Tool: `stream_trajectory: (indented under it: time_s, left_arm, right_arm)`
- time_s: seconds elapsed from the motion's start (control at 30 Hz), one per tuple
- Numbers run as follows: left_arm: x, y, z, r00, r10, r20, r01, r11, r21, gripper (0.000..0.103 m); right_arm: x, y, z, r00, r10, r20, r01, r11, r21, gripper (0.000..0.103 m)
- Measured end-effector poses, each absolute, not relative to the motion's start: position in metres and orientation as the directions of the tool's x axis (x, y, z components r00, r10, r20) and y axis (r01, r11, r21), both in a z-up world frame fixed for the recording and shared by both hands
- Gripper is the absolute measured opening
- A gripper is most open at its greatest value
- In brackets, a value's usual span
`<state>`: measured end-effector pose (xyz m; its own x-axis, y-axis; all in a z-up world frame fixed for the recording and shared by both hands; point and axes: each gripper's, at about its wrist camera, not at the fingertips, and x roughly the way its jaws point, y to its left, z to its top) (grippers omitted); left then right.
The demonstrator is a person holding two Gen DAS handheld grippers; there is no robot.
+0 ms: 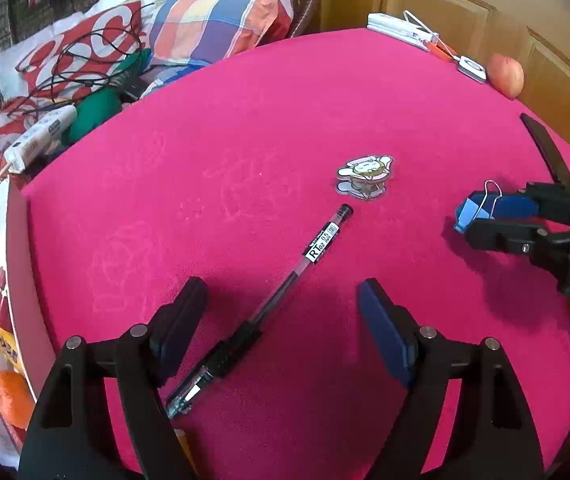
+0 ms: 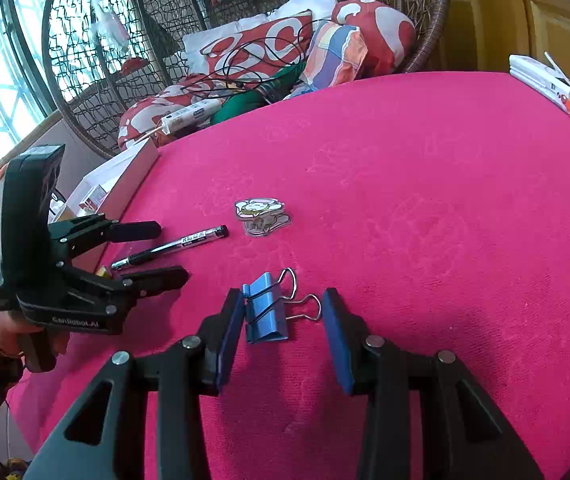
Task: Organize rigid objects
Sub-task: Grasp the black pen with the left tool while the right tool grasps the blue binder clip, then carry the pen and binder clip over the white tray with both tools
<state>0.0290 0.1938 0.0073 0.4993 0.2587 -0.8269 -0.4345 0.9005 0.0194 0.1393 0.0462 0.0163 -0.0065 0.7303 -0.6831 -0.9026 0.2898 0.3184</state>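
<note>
On the pink tablecloth [image 2: 425, 208], the left gripper [image 1: 281, 312] hangs low with its jaws open, straddling the pen [image 1: 269, 300], which lies slantwise between the fingers without either pad touching it. Just past the pen's cap sits a small cartoon charm [image 1: 365, 176]. Further right, the right gripper [image 2: 281, 336] stands over the blue binder clip [image 2: 265, 312]; its left pad touches the clip's edge, while the right pad stands clear of the wire handles, so the jaws are open around it. An apple [image 1: 505, 75] rests near the table's far right edge.
</note>
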Motion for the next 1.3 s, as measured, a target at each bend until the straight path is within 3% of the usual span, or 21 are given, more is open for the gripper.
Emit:
stream_trajectory:
  time_s: [0.03,0.1,0.13,0.17,0.23,0.57,0.93,1.3]
  left_arm:
    - [0.03,0.192,0.008,0.498,0.256,-0.829,-0.433,0.901,0.018,0.075]
    - [0.03,0.186,0.011,0.5,0.237,-0.833,-0.409,0.912,0.014,0.055]
    - [0.031,0.183,0.013,0.498,0.225,-0.837,-0.398,0.918,0.01,0.03]
    - [0.032,0.182,0.015,0.494,0.203,-0.845,-0.395,0.919,-0.01,0.017]
    - [0.034,0.177,0.015,0.487,0.208,-0.848,-0.389,0.921,0.002,0.011]
    - [0.011,0.143,0.04,0.651,0.202,-0.732,-0.414,0.903,-0.119,0.008]
    - [-0.029,0.1,0.11,0.792,0.324,-0.517,-0.445,0.887,-0.126,0.008]
    - [-0.07,0.103,0.141,0.821,0.375,-0.43,-0.482,0.86,-0.17,0.008]
  right_arm:
    - [0.14,0.046,0.016,-0.009,0.731,-0.682,-0.902,0.289,0.322,0.04]
    - [0.141,0.045,0.016,-0.014,0.734,-0.679,-0.899,0.289,0.33,0.04]
    - [0.141,0.046,0.016,-0.015,0.734,-0.679,-0.897,0.289,0.333,0.04]
    - [0.141,0.046,0.016,-0.016,0.735,-0.678,-0.896,0.29,0.336,0.04]
    - [0.141,0.045,0.016,-0.017,0.736,-0.676,-0.895,0.291,0.339,0.04]
    - [0.136,0.028,0.036,0.081,0.79,-0.608,-0.897,0.323,0.3,0.04]
    - [0.116,0.001,0.101,0.177,0.897,-0.405,-0.905,0.31,0.292,0.04]
    - [0.089,-0.003,0.136,0.172,0.928,-0.33,-0.936,0.259,0.241,0.04]
